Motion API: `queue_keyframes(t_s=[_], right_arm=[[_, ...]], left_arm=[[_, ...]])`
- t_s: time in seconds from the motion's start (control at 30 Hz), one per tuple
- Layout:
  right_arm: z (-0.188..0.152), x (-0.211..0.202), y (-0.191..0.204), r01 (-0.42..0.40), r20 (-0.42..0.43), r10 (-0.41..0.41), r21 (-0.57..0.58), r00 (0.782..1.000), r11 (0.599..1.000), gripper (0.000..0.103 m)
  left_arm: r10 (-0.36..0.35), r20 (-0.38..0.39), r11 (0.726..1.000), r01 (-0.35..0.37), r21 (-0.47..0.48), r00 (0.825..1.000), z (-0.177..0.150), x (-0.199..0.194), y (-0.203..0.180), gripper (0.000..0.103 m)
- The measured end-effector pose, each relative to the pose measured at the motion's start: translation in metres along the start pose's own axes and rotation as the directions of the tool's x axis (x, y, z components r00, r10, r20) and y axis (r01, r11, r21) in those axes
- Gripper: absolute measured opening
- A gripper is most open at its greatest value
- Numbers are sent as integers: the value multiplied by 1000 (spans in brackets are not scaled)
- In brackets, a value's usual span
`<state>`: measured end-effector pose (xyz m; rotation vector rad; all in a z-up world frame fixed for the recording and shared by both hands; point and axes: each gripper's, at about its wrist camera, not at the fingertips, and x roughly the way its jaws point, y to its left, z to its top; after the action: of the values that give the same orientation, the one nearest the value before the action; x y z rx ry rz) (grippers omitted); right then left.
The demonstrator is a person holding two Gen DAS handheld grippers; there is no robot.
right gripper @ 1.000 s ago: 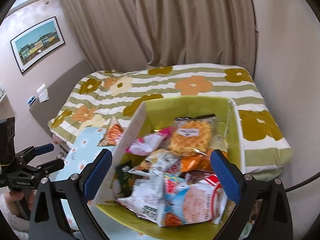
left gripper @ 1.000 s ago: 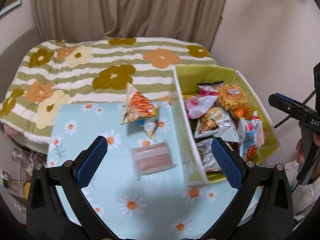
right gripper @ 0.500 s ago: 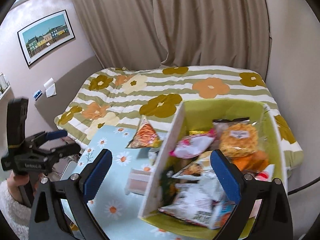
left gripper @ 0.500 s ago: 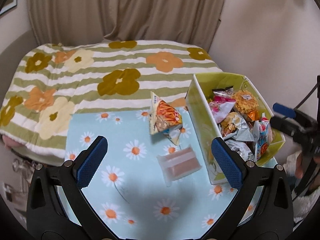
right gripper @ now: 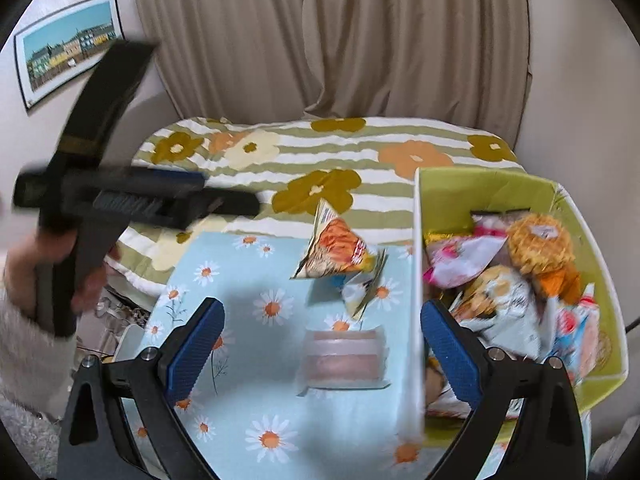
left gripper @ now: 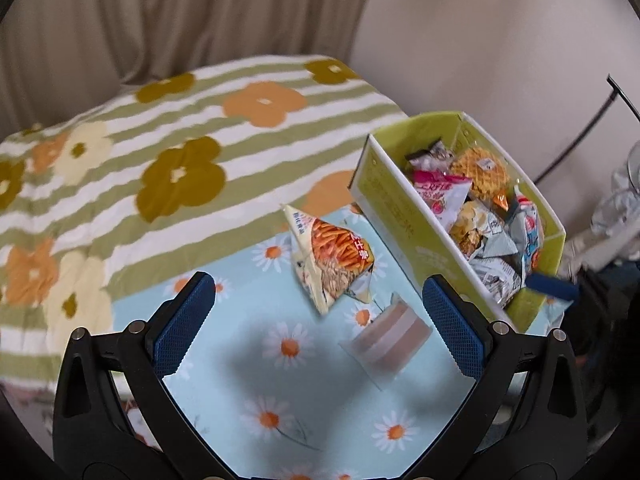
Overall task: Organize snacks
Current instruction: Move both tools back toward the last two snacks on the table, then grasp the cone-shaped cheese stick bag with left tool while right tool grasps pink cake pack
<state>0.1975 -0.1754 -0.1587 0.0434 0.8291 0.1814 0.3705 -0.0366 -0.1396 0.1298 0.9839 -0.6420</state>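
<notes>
Both grippers had swung leftward off the box and now hung over the daisy cloth (left gripper: 248,364). Left gripper (left gripper: 318,326) stood wide and empty, as did the right gripper (right gripper: 322,350). Between the right one's blue pads (right gripper: 196,344) lay a pink striped wafer pack (right gripper: 342,360), flat on the cloth. Just beyond it stood a triangular orange snack bag (left gripper: 332,256). Beside both, the green box (right gripper: 520,188) sat heaped with snack packets (right gripper: 500,280). Behind spread a flowered striped blanket (left gripper: 180,140).
</notes>
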Motion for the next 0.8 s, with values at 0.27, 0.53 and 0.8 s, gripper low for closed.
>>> queue_keyframes(t_s=[0.27, 0.53, 0.8], right_arm=[[-36, 54, 22, 128, -58, -123, 101, 991, 987, 98], [-61, 95, 26, 281, -88, -274, 82, 958, 956, 98], [-68, 114, 17, 321, -108, -309, 109, 945, 941, 98]], left_arm=[[-138, -150, 989, 143, 23, 979, 19, 93, 16, 103], [-196, -238, 980, 196, -22, 951, 20, 163, 10, 103], [-169, -295, 984, 177, 2, 940, 19, 196, -3, 103]])
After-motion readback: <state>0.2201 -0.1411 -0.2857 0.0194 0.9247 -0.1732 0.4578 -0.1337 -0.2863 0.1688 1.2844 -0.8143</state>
